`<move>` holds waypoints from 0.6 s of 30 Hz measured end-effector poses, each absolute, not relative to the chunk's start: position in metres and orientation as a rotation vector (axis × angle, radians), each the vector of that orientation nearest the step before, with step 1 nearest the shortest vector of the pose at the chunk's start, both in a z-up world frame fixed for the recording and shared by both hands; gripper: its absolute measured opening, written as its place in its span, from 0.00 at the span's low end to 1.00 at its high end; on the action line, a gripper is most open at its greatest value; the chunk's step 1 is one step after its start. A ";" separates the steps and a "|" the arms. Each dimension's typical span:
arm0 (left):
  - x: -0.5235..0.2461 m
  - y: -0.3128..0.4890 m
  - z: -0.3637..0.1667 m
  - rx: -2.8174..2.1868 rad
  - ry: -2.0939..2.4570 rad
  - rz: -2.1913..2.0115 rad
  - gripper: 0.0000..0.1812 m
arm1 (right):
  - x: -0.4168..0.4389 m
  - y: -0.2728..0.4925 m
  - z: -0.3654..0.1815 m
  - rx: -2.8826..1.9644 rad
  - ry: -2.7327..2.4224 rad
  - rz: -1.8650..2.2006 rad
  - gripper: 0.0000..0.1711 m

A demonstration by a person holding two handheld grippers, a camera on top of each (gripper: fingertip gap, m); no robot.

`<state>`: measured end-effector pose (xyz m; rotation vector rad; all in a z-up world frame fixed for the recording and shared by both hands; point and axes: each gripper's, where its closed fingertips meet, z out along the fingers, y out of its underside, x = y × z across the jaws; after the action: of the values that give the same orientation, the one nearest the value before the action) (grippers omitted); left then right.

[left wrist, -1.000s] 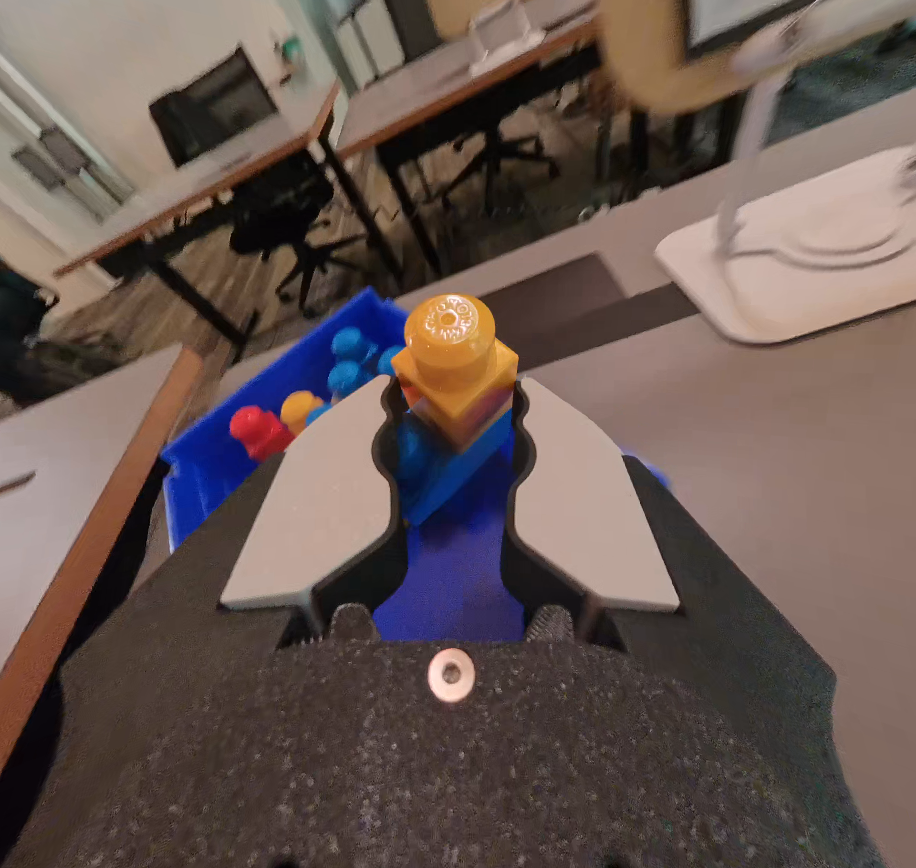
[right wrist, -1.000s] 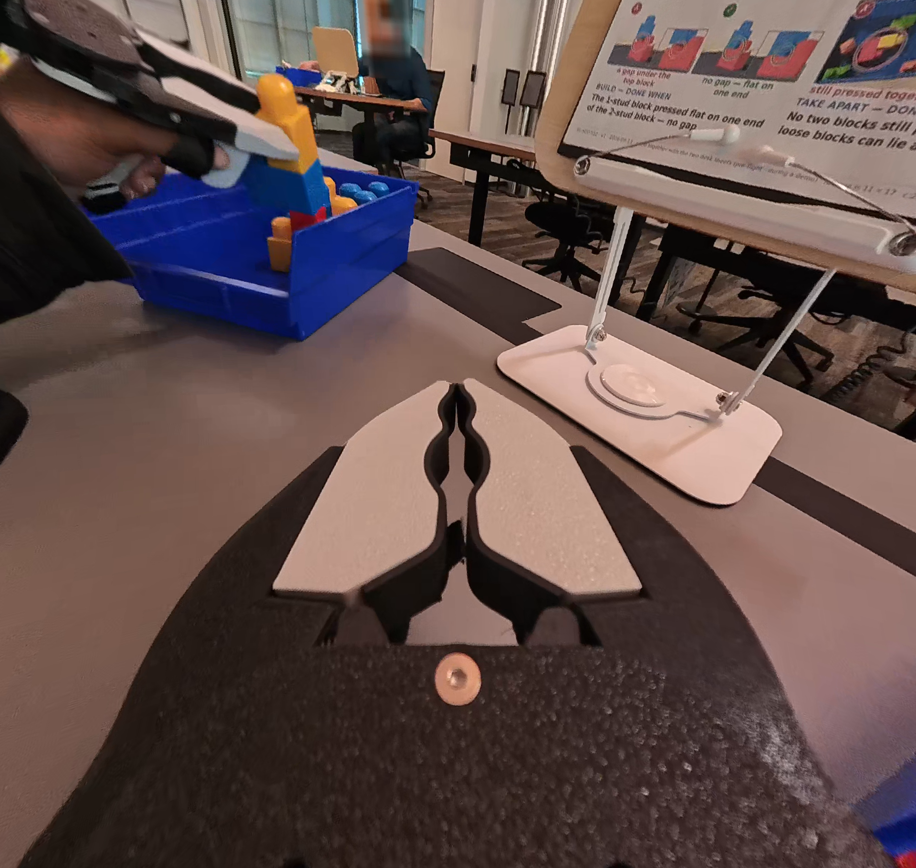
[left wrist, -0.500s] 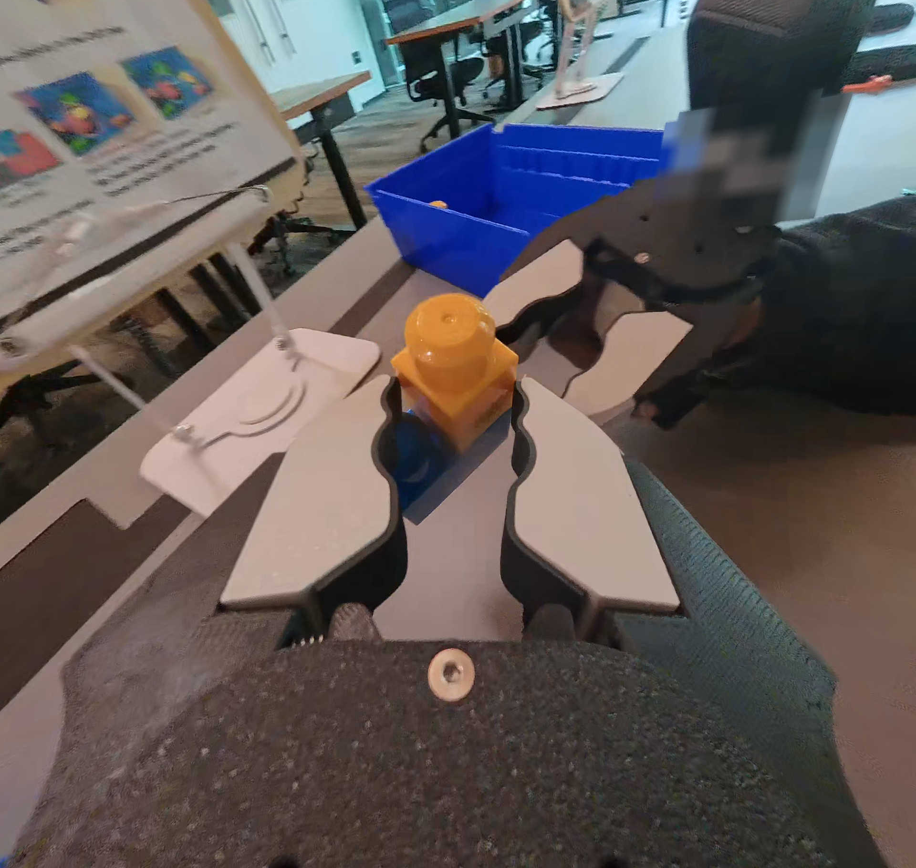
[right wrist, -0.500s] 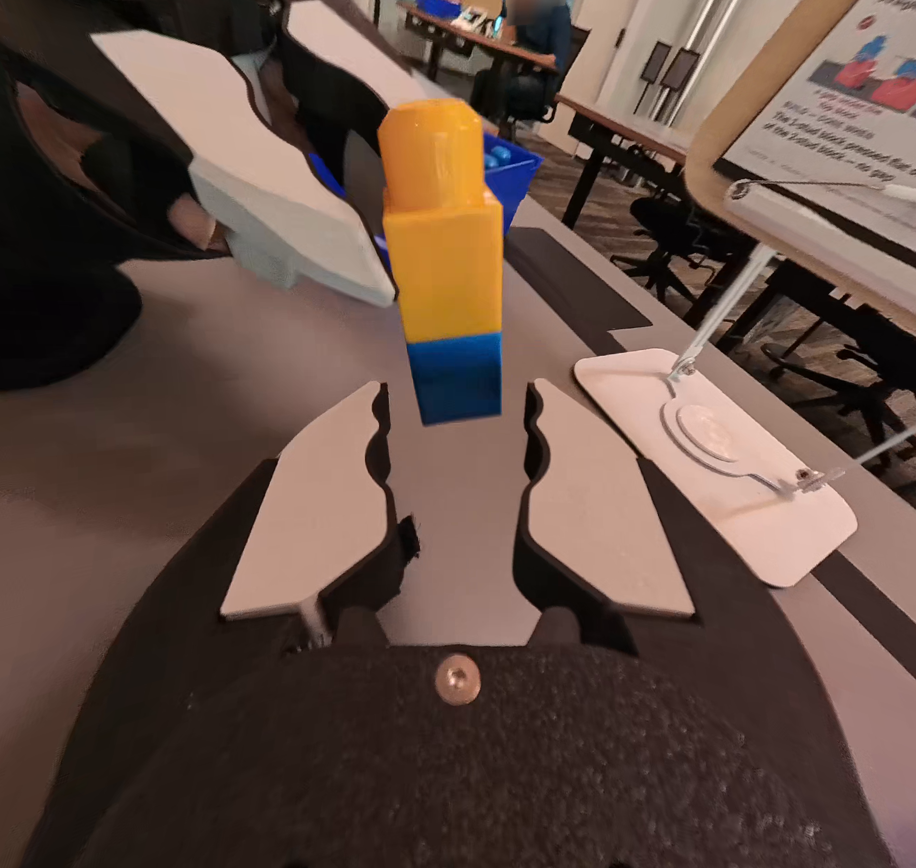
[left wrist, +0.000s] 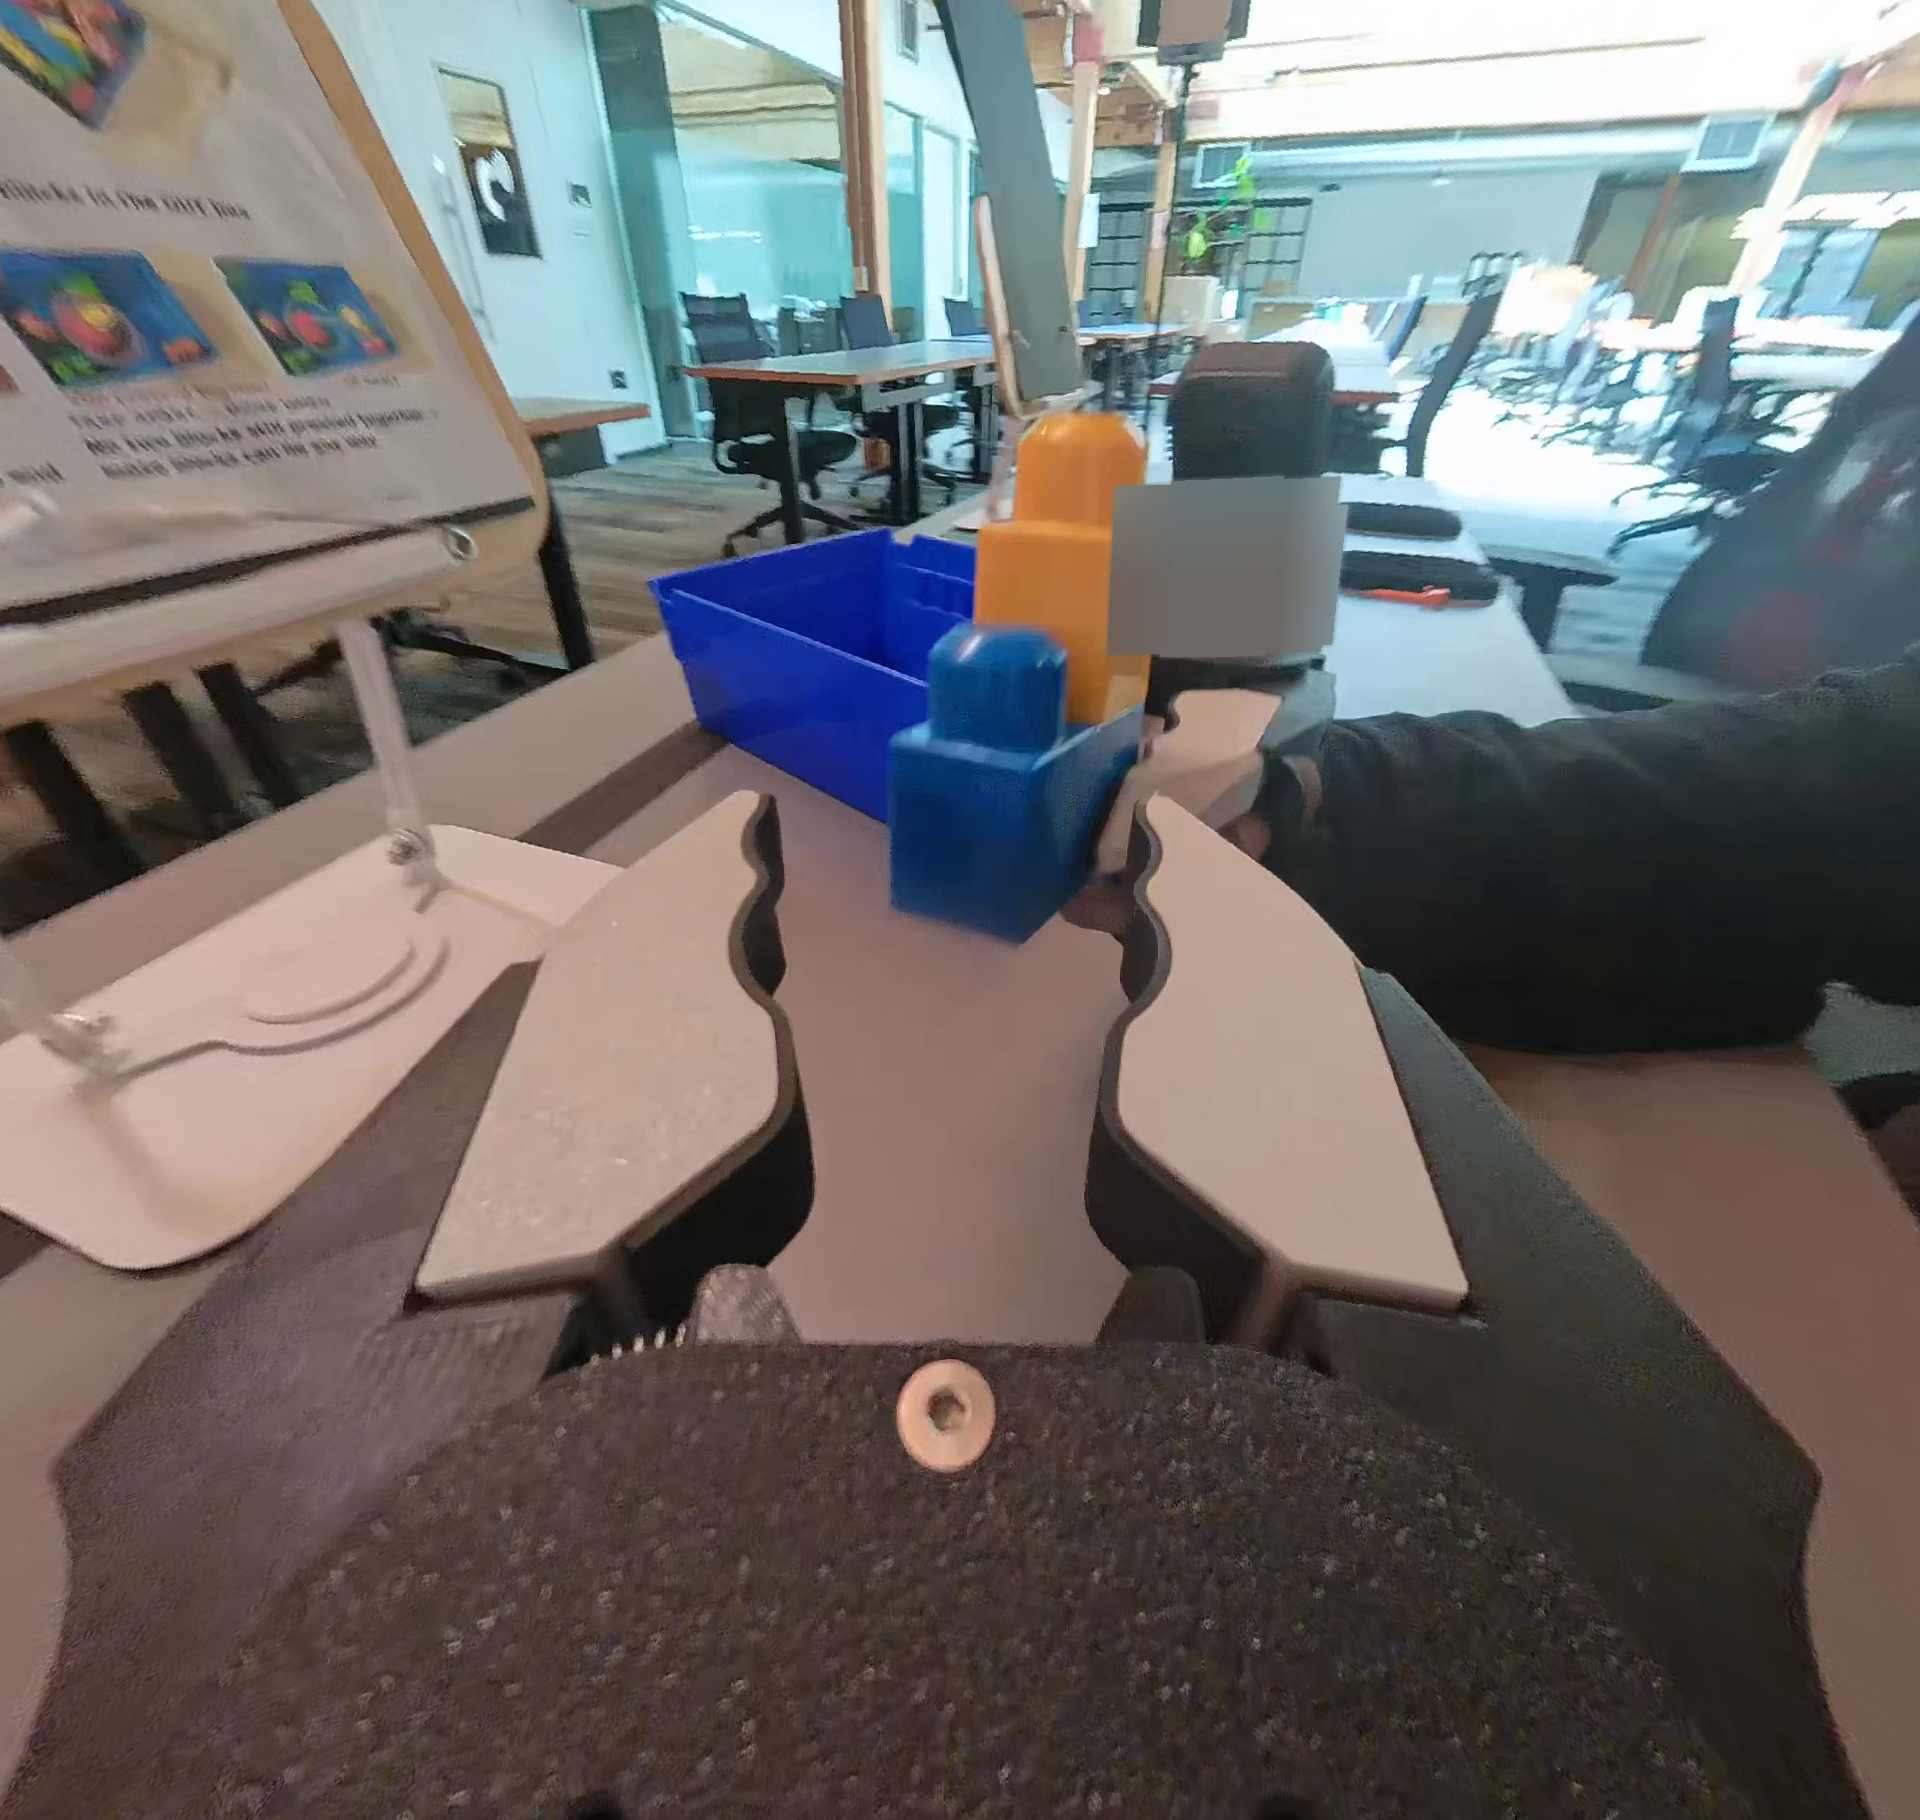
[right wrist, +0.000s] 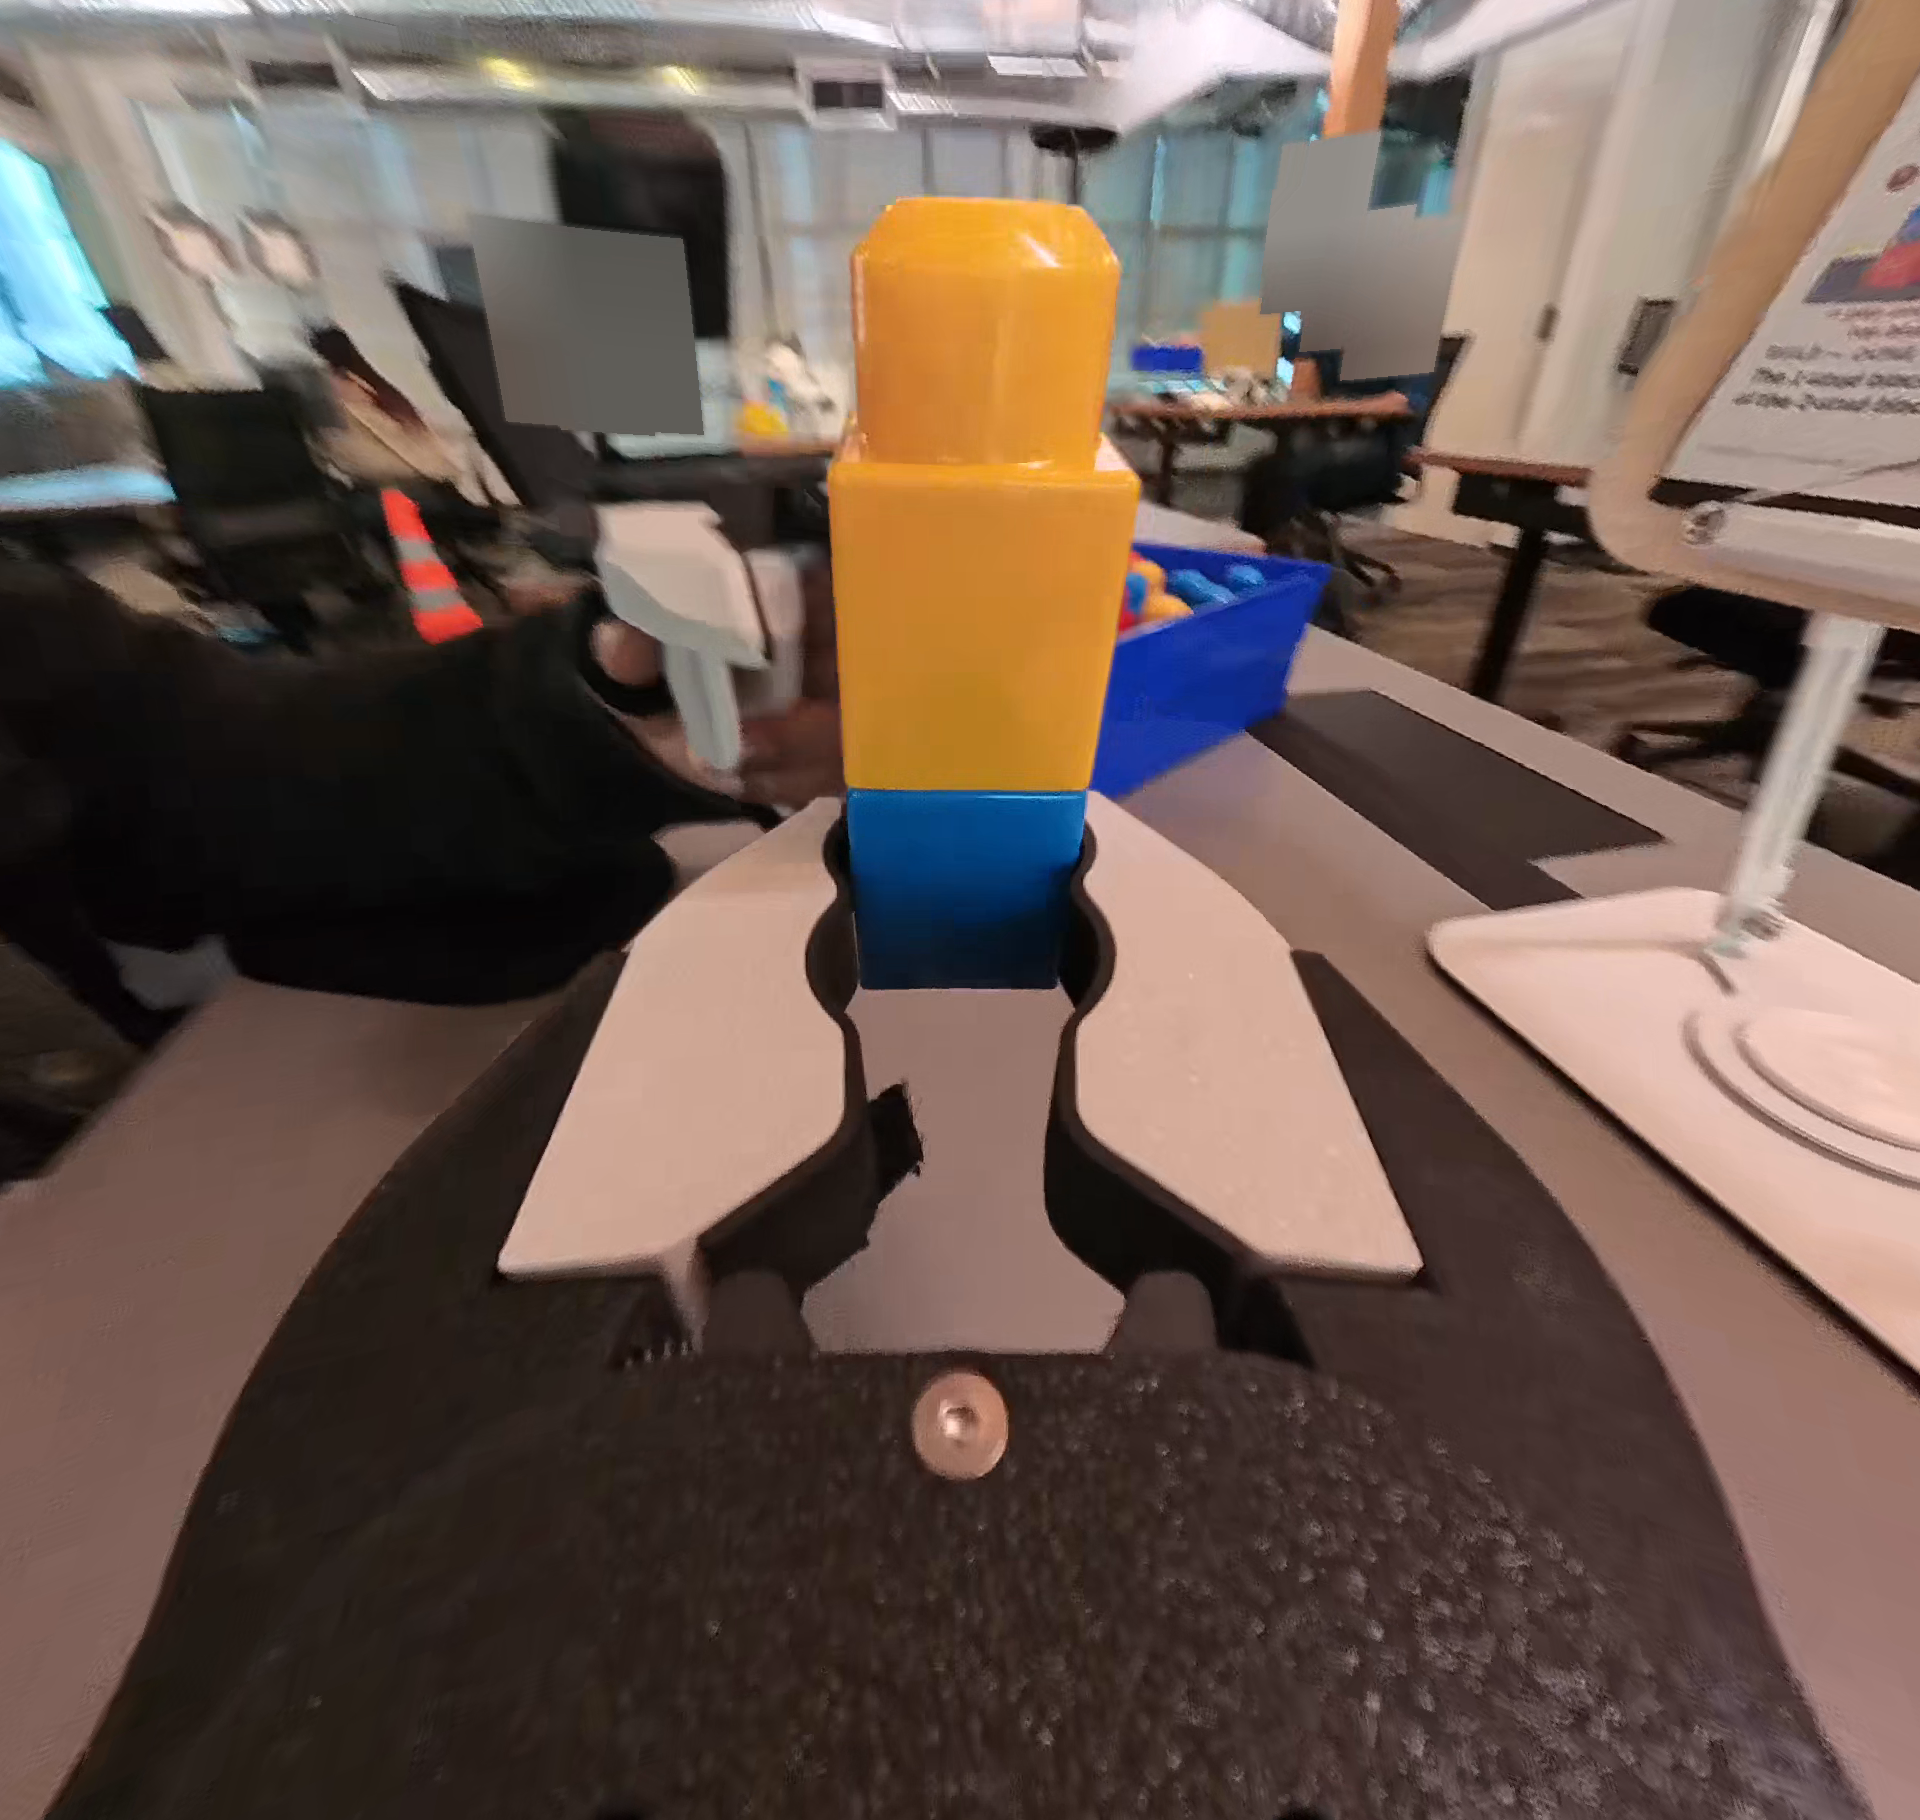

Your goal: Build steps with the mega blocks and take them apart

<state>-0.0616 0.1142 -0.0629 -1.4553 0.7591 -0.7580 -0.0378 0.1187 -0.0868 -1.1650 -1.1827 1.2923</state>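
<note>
Right hand-held gripper [right wrist: 964,897] clasps the blue block [right wrist: 961,892], apparently hiding its stud; left hand-held gripper [left wrist: 951,871] released.

Grey table [left wrist: 935,1095], dark strip [right wrist: 1455,783] across it, blue bin [left wrist: 790,669] and white stand base [left wrist: 239,1022] resting on it

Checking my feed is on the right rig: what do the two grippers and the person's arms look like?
Both the left gripper and right gripper match: black speckled bodies, a silver screw at centre, and flat pale-grey fingers with wavy black inner edges. The person wears a black sleeve and what looks like a dark fingerless glove. No cables show.
</note>
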 end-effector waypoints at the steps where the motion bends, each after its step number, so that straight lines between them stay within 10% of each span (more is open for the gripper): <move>1: -0.060 0.113 -0.065 -1.462 0.757 -0.807 0.35 | -0.036 0.114 -0.082 -1.139 -1.182 1.348 0.21; 18: -0.054 0.097 -0.103 -1.539 1.060 -0.712 0.21 | -0.034 0.105 -0.097 -1.197 -1.368 1.291 0.23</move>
<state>-0.0537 0.0973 -0.1035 -1.5390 1.0603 -0.7123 -0.0342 0.1054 -0.0966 -1.1965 -1.3684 1.2906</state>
